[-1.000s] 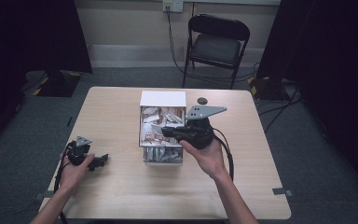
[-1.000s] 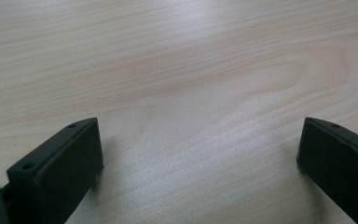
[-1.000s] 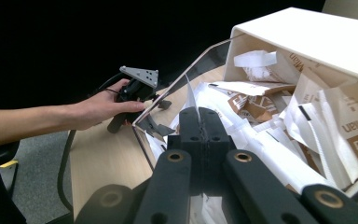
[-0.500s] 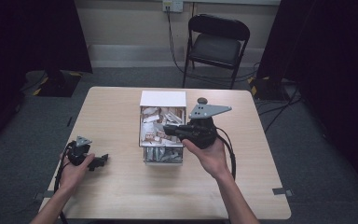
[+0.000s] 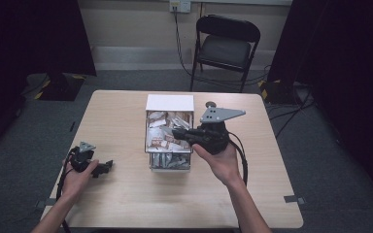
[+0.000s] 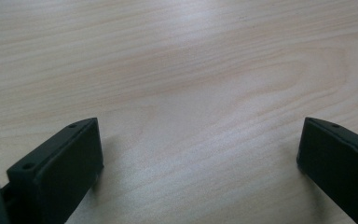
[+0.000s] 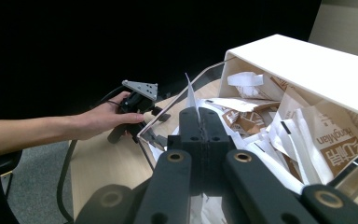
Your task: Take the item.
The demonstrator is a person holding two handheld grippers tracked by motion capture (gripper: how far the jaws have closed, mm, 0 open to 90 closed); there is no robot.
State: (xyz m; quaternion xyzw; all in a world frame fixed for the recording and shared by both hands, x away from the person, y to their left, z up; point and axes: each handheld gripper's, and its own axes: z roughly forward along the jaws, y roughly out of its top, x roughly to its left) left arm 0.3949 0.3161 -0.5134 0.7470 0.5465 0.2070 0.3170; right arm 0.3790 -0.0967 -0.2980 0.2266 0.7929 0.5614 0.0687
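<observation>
right gripper point(image 7: 199, 114) over the clear drawer point(image 5: 149, 145) of the white box point(image 5: 170, 102) mid-desk; fingers pressed together on a thin white paper slip point(image 7: 189, 95), which stands up out of the pinch above the other packets point(image 7: 307, 135). left gripper point(image 5: 104, 167) resting on the desk point(image 5: 126, 204) near my edge, well apart from the box; fingers wide, nothing between.

handling, judged: slip is very light, limp, easily creased or torn. grip near an edge, pinch flat. lift slowly; neighbouring packets may cling and ride along.
</observation>
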